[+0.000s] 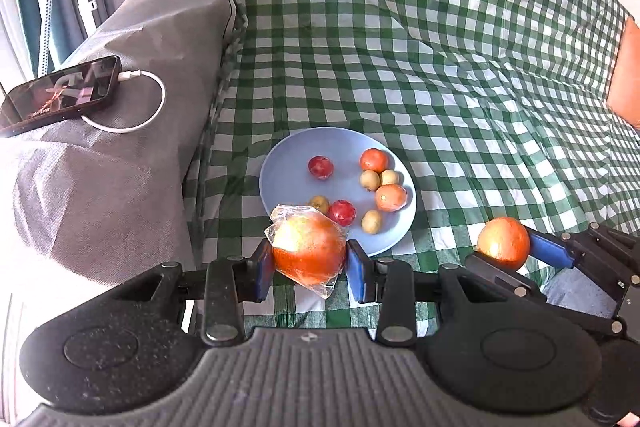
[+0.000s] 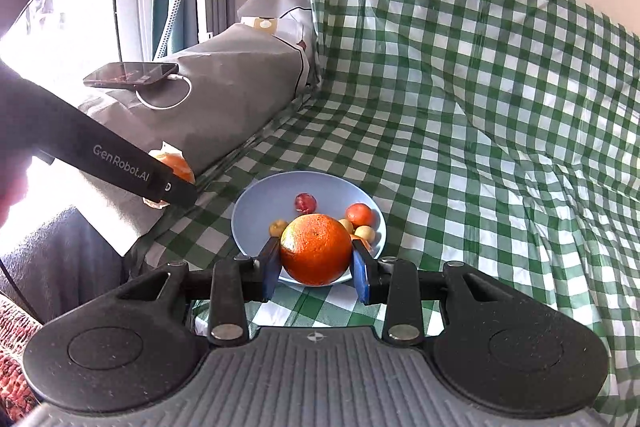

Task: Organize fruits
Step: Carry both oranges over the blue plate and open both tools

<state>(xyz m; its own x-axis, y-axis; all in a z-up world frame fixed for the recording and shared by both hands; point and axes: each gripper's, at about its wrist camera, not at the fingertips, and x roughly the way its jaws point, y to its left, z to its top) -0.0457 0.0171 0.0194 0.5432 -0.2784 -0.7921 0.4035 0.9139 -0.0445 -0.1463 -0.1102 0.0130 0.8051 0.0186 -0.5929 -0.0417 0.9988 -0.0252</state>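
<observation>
Two grippers each carry one large orange fruit. The left gripper [image 1: 310, 263] is clamped on a plastic-wrapped orange [image 1: 308, 251], held above the near rim of the blue plate [image 1: 280, 167]. The right gripper [image 2: 316, 267] is clamped on a bare orange [image 2: 316, 249], also over the plate's near edge.

On the plate lie eight small fruits: two red plums [image 1: 321, 167], two small orange fruits [image 1: 374, 160] and four yellow-green ones [image 1: 369, 180]. The plate rests on a green checked cloth [image 1: 440, 47]. One phone [image 1: 60, 93] with one white cable [image 1: 154, 107] lies on a grey cover [image 1: 120, 167] beside it.
</observation>
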